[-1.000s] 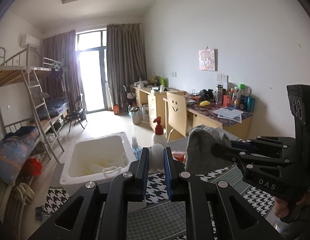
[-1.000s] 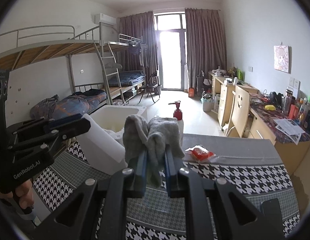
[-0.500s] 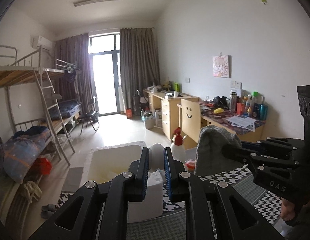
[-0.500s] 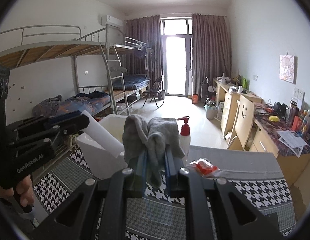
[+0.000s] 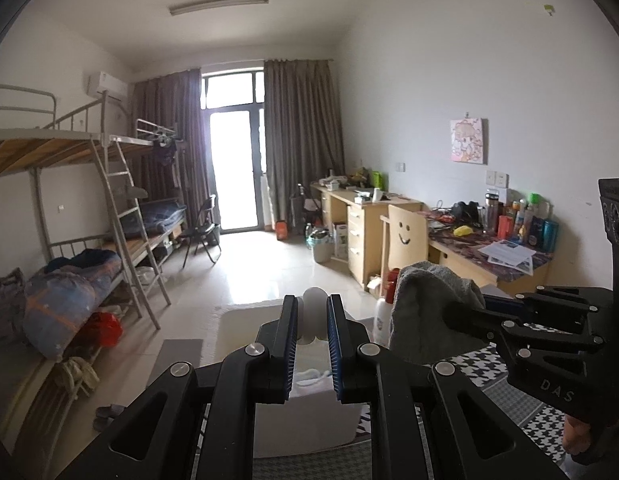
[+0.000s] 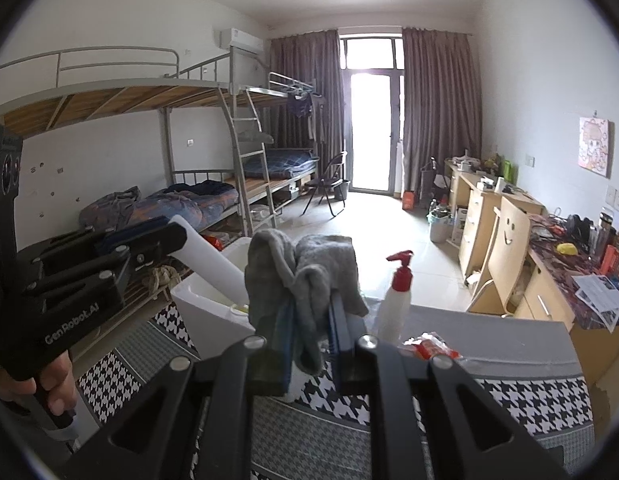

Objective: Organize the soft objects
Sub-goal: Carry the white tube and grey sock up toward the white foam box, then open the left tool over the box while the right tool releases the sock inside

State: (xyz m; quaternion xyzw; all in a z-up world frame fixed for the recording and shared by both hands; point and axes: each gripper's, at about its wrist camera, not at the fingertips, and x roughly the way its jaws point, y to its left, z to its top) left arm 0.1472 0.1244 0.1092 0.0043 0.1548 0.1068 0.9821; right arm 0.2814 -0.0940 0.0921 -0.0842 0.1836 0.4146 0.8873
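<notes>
Your left gripper [image 5: 312, 320] is clamped on a white roll [image 6: 207, 258] above the white bin [image 6: 205, 312]; your right gripper [image 6: 309, 320] is clamped on a grey cloth [image 6: 305, 268] beside that bin.

Left tongs [image 5: 312, 344]: matt black plastic w/ shiny metal screw heads, blue ribbed pads; white tube [image 5: 315, 314] between them looks smooth, matt plastic. Right tongs [image 6: 311, 340], same build, hold grey cloth [image 6: 305, 268], soft, fuzzy knit. White bin [image 6: 213, 312] left of right tongs: matt, foam-like. Spray bottle [image 6: 395, 300] to their right: smooth white plastic, glossy red top. Surface [image 6: 509, 396] under them: woven houndstooth fabric, matt. Red packet [image 6: 429, 346]: crinkly glossy film. Beyond: bunk frame [image 6: 245, 132] painted metal, wood slats.
</notes>
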